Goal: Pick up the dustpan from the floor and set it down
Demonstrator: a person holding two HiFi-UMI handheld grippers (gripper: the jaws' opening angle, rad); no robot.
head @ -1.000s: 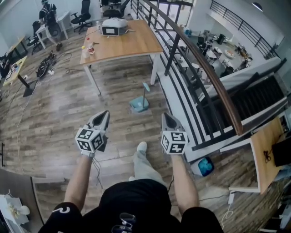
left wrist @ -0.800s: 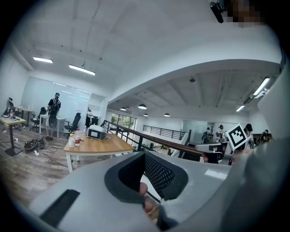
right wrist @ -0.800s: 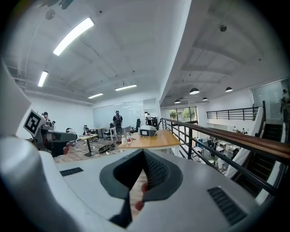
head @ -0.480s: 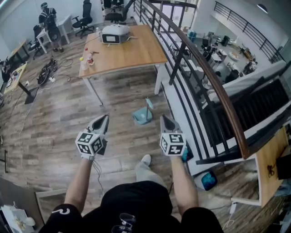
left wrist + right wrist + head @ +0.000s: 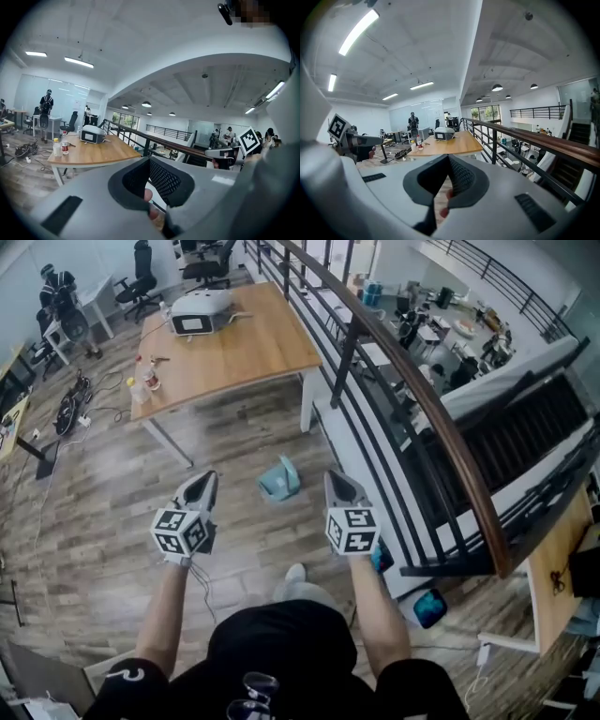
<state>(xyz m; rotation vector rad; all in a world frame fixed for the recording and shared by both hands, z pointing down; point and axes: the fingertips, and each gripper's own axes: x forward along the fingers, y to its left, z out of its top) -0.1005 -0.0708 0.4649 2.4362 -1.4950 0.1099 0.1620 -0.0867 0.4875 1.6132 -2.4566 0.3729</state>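
The teal dustpan stands on the wood floor just ahead, in the head view between my two grippers and a little beyond their tips. My left gripper is to its left and my right gripper to its right, both held out level, apart from it, and both shut with nothing in them. In the left gripper view the jaws of the left gripper meet in a line. The right gripper looks the same in its own view. The jaws' bodies hide the dustpan in both gripper views.
A wooden table with a white device and bottles stands beyond the dustpan. A black railing with a wooden handrail runs along the right. My shoe is below the grippers. A person and office chairs are far back left.
I have walked forward with both grippers kept level and shut. The dustpan and table have come nearer, and the dustpan now sits between the gripper tips in the head view.
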